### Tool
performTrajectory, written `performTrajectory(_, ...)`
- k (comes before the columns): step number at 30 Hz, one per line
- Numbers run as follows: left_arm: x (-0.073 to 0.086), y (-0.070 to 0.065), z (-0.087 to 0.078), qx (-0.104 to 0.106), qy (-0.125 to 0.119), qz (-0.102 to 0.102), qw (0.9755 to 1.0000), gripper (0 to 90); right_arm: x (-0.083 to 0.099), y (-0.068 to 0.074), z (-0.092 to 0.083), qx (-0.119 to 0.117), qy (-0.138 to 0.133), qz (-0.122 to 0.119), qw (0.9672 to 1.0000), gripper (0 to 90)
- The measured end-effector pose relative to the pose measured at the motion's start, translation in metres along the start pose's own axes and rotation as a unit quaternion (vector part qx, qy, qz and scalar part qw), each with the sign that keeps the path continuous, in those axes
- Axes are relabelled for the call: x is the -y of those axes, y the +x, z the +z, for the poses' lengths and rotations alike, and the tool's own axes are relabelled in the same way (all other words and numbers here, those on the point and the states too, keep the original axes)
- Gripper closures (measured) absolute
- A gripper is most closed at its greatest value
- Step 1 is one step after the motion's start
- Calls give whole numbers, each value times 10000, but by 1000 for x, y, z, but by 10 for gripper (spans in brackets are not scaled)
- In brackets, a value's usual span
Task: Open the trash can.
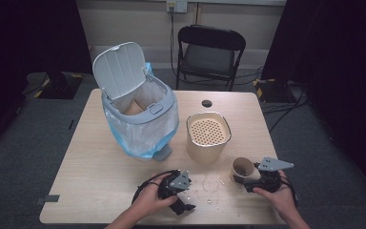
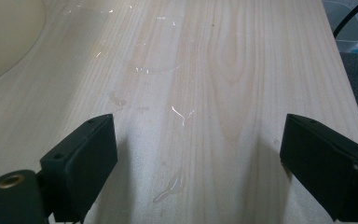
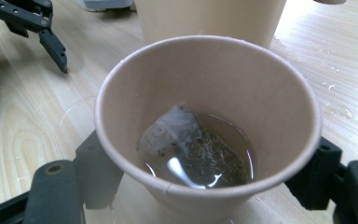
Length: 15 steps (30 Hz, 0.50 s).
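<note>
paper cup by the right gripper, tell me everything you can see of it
The paper cup is a plain tan paper cup with a rolled rim, standing upright on the wooden table near its front right edge, just in front of the beige strainer container. It holds a shallow pool of brownish liquid and a soaked tea bag. The right gripper has its black fingers on either side of it, gripping its wall.

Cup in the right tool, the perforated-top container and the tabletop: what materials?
Cup: looks like brown paper, matte, with a rolled rim; it holds a tea bag in dark liquid.
Container: probably cream plastic, smooth, with a perforated top.
Tabletop: pale wood grain, likely laminate, slightly glossy, with wet streaks.
</note>
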State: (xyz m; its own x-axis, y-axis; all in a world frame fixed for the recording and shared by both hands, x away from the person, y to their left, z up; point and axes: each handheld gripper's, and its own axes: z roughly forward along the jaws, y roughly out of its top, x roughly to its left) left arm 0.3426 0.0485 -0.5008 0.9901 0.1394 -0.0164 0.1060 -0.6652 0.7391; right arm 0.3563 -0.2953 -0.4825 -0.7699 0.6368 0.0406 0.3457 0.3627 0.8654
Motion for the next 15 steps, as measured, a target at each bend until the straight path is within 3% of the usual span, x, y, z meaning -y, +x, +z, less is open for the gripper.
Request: performTrajectory(15,0,0,0,4,3,22,10000,103,0,1,-1,98,53,-79,9999,274)
